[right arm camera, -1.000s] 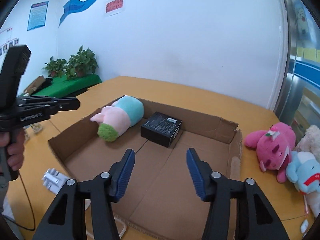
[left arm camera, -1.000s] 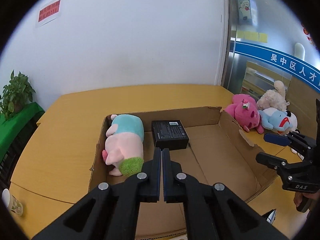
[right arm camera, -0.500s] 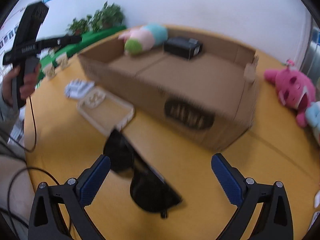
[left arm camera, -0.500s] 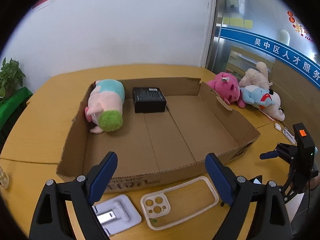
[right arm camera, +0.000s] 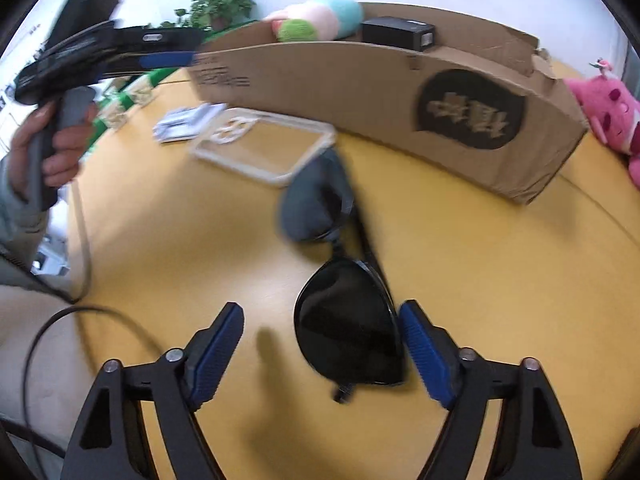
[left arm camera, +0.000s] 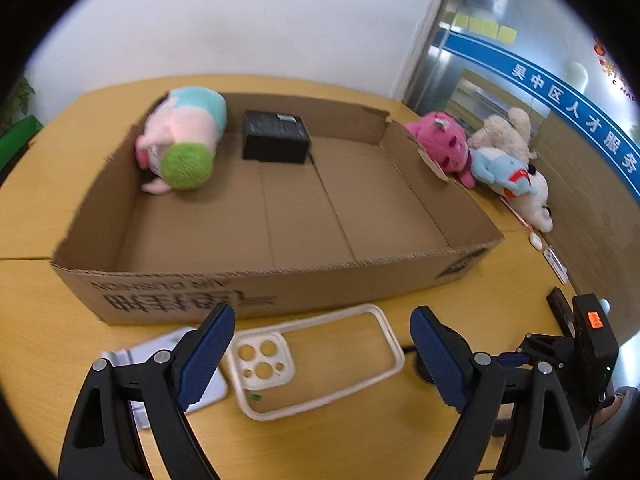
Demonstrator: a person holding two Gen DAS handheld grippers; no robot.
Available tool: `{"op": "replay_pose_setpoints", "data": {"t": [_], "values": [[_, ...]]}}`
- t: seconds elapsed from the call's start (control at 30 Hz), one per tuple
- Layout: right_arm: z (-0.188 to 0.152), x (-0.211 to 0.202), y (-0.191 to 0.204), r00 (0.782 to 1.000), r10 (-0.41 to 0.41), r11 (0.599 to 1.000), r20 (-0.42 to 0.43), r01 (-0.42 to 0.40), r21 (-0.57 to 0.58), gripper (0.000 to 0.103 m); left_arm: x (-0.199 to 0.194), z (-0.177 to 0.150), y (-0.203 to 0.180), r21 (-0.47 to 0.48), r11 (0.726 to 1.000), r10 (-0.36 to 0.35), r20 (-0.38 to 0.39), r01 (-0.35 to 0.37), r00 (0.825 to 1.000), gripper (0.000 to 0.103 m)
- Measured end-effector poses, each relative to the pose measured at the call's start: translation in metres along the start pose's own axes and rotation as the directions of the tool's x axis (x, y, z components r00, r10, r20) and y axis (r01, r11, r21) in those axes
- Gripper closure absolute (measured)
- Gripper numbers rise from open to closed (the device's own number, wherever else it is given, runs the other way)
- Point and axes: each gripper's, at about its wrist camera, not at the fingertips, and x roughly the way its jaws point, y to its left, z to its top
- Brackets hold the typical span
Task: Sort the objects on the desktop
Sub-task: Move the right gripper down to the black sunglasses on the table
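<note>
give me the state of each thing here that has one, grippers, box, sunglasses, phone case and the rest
left gripper: open, above the phone case
right gripper: open, near lens between its fingers
sunglasses: on the table, not gripped
phone case: empty, flat on the table
cardboard box: open-topped, upright
black box: closed, inside the cardboard box
pink and blue plush: lying inside the cardboard box
</note>
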Motion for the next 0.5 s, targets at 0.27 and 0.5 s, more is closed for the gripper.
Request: {"op": "replay_pose_setpoints", "data": {"t": [0.27, 0.5], "values": [[-0.005, 0.005, 0.013, 0.991, -0.134, 0.991, 0.030, 0.134, 0.000, 0.037, 0.030, -0.008, -0.042, 0.037, 0.983, -0.175, -0.135, 0.181, 0.975, 0.015], [-0.002, 0.011, 0.018, 0.978, -0.203, 0.979, 0.048, 0.202, 0.017, 0.052, 0.070, -0.041, -0.068, -0.074, 0.935, -0.352, -0.301, 0.346, 0.886, 0.022]]}}
